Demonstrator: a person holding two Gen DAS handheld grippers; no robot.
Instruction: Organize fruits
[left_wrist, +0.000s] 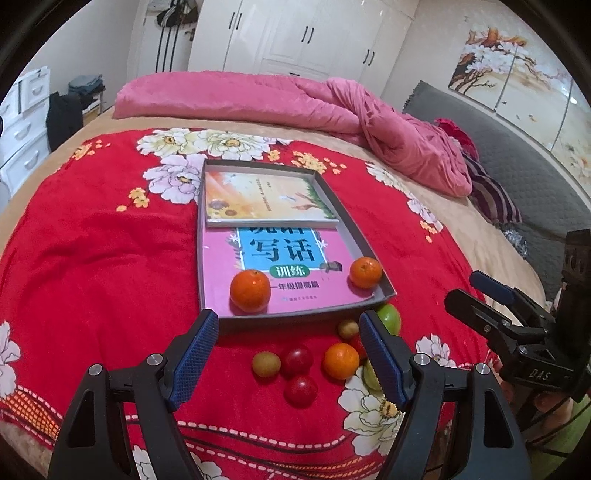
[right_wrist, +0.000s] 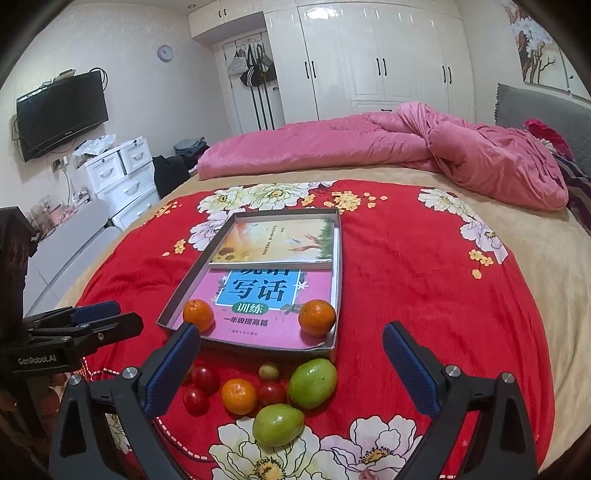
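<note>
Bed with red floral blanket, shallow tray holding two oranges, loose fruit beside it, left gripper spread empty, right gripper spread wide, empty.

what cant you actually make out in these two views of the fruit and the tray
- Left wrist view: the pale green fruit is mostly hidden behind the left gripper's right finger.
- Right wrist view: a small red fruit is part hidden by the right gripper's left finger.
- Both views: the pink book's title is covered by the yellow book in the grey cardboard tray.
</note>
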